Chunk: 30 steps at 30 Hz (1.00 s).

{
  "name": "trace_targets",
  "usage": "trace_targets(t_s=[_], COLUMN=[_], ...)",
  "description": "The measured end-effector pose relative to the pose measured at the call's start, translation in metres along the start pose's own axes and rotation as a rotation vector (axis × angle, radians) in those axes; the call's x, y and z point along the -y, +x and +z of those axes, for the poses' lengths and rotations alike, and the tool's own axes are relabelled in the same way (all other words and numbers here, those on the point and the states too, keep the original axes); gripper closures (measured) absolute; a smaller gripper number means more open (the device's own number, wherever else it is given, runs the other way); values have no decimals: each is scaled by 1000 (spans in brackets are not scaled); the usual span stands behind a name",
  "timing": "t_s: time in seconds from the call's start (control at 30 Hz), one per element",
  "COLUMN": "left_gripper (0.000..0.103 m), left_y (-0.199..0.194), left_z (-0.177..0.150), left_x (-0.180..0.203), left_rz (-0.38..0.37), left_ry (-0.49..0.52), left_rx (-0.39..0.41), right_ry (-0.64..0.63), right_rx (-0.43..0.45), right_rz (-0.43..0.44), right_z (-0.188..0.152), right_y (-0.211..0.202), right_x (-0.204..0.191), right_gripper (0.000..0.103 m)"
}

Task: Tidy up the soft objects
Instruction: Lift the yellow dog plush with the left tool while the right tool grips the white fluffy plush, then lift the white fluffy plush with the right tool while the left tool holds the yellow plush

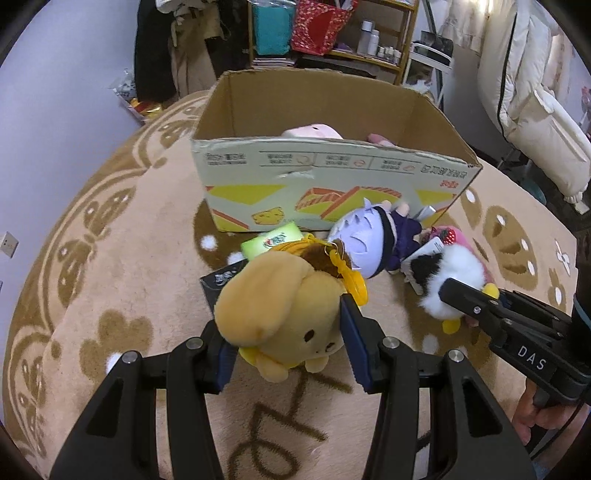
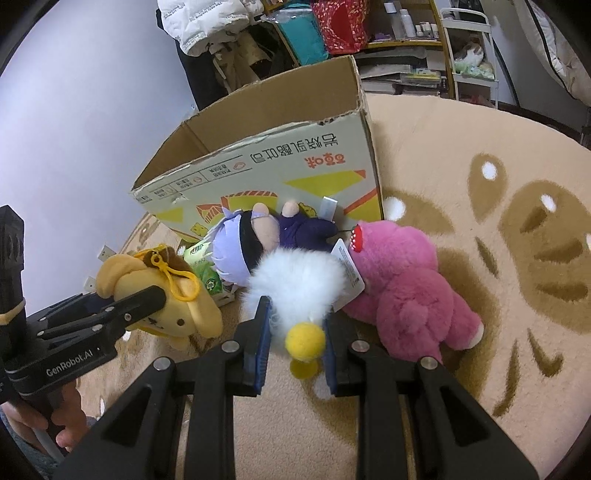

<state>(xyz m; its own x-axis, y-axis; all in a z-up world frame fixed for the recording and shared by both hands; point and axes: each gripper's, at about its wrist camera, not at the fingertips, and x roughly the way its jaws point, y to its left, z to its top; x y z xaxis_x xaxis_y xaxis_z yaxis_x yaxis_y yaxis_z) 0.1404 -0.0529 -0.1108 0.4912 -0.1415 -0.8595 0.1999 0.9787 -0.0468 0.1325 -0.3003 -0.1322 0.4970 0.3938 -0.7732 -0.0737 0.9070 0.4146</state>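
My left gripper (image 1: pixel 284 332) is shut on a yellow dog plush (image 1: pixel 280 314) with a yellow clip, held just above the rug; it also shows in the right wrist view (image 2: pixel 162 295). My right gripper (image 2: pixel 295 332) is shut on a white fluffy plush with yellow feet (image 2: pixel 299 291), which lies on the rug (image 1: pixel 447 280). A purple-haired doll (image 2: pixel 251 240) and a pink bear plush (image 2: pixel 402 291) lie beside it. The open cardboard box (image 1: pixel 332 177) stands behind them, with pink plush (image 1: pixel 310 131) inside.
A green packet (image 1: pixel 273 238) and a dark flat item (image 1: pixel 221 282) lie in front of the box. The round beige rug (image 2: pixel 498 229) covers the floor. Shelves with bags and bottles (image 1: pixel 332 33) and hanging clothes stand behind.
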Motion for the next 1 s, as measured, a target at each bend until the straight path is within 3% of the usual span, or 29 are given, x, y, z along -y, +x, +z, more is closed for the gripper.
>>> trace_targets(t_s=[0.37,0.77,0.83,0.9,1.0], left_gripper=[54,54,54,54,54], left_y=[-23,-70,-76,-79,-82], left_z=[0,9,15,22,31], left_x=[-11,-11,-11,-14,-18], left_rz=[47,111,132,125,134], left_ry=[-17,46,47,34,26], left_rx=[55,191,215,224,237], right_ry=[-21,-106,-123,-128,-150], right_rx=[35,159,177,190,180], right_rz=[-1,-12,-7,-1,4], right_z=[-5,1,4,8,10], right_y=[-17,-53,-60,-64,-60], right_x=[-12,-30,-35,-38,-43], right_gripper=[78,79,87,87,100])
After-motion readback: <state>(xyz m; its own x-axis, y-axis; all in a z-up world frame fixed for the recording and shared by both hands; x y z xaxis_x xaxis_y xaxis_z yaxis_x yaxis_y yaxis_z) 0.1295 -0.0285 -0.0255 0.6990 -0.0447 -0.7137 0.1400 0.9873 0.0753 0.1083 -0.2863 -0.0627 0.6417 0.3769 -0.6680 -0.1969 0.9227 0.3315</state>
